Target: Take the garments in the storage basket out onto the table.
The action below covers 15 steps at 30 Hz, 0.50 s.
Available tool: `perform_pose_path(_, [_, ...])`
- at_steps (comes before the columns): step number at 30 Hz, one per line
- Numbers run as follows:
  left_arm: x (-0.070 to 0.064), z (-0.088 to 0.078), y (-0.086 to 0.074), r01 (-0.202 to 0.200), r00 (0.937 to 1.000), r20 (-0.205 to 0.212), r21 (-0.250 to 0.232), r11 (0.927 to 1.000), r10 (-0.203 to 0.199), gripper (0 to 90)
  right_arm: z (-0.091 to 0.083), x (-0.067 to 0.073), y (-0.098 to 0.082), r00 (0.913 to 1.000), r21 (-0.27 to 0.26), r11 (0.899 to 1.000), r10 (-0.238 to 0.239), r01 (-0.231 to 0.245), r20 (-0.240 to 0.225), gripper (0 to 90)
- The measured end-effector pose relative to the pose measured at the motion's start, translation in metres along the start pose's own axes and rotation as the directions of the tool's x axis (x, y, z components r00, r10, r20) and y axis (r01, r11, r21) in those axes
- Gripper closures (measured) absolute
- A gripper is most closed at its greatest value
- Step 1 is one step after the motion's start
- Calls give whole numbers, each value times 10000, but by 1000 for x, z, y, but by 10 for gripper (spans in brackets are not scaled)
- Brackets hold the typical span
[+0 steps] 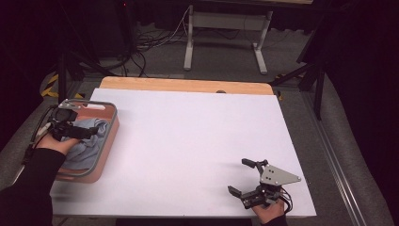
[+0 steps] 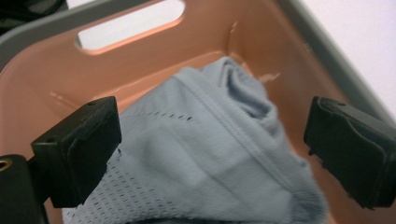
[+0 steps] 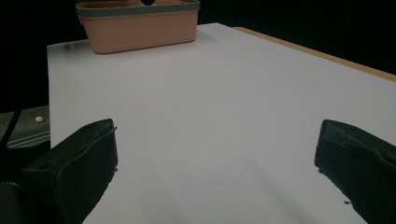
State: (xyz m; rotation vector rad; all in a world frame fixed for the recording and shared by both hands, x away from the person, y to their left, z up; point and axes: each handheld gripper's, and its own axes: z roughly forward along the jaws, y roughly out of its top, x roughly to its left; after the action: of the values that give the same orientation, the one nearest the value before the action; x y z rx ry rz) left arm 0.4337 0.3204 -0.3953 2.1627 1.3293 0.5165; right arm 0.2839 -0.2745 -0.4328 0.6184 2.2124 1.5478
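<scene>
A pale blue mesh garment (image 1: 87, 141) (image 2: 205, 154) lies bunched inside a salmon-pink basket (image 1: 113, 123) (image 2: 154, 51) with a grey rim at the table's left edge. My left gripper (image 1: 89, 133) (image 2: 212, 151) hangs over the basket, open, its two black jaws standing either side of the cloth without closing on it. My right gripper (image 1: 242, 176) (image 3: 215, 172) rests open near the table's front right edge, above bare white tabletop. From the right gripper view the basket (image 3: 140, 25) stands far across the table.
The white table sheet (image 1: 188, 141) spans the work area, with a wooden strip (image 1: 183, 84) along the far edge. Beyond the table are cables and a grey table frame (image 1: 226, 33) on the floor. The basket has a handle slot (image 2: 130, 25) in its wall.
</scene>
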Motion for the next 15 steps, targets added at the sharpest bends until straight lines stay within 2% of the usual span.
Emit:
perform_pose_path(3, [1,2,-1,16,9999,-158,240,9997,-12,52,-1,0,0,10000,-9,10000,10,-10,-8,1])
perform_pose_path(5, [3,6,-4,157,9998,-163,586,9982,-148,45,-1,0,-1,10000,-9,10000,12,-12,-5,1])
perform_pose_path(15, [7,20,-12,353,9993,94,1493,9882,-371,31,-1,1,0,9999,-64,10000,0,-1,-139,1])
